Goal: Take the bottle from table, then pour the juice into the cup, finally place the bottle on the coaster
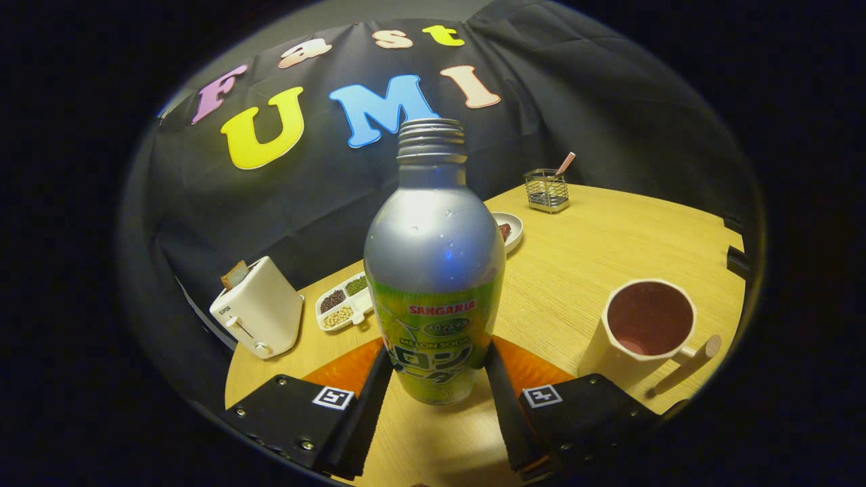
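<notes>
**Bottle between the fingers, cup at lower right**

We see the bottle (434, 270) upright in the centre of the frame, cap off, its threaded neck bare and its silver upper body dotted with droplets. Our hand-held gripper (438, 379) sits at the bottom of the frame with its two black fingers (369, 406) flanking the bottle's labelled lower part, one on each side. Both fingers lie against the bottle's sides, so we read the grip as closed on it, though we cannot tell how firmly. The bottle's base appears just above the desk (588, 250), with a shadow beneath it.

The orange coaster (342, 370) shows behind the bottle and the fingers, partly hidden by them. The cup (643, 331), cream outside and reddish inside, stands at lower right, well apart from the bottle, handle pointing right.

At lower left stands a white toaster (260, 314) with a slice in it. Between it and the bottle lies a divided tray (344, 302) of beans. Behind the bottle, right of centre, a small plate (509, 230) peeks out, and further back a wire holder (547, 191) stands near the desk's far edge.
</notes>
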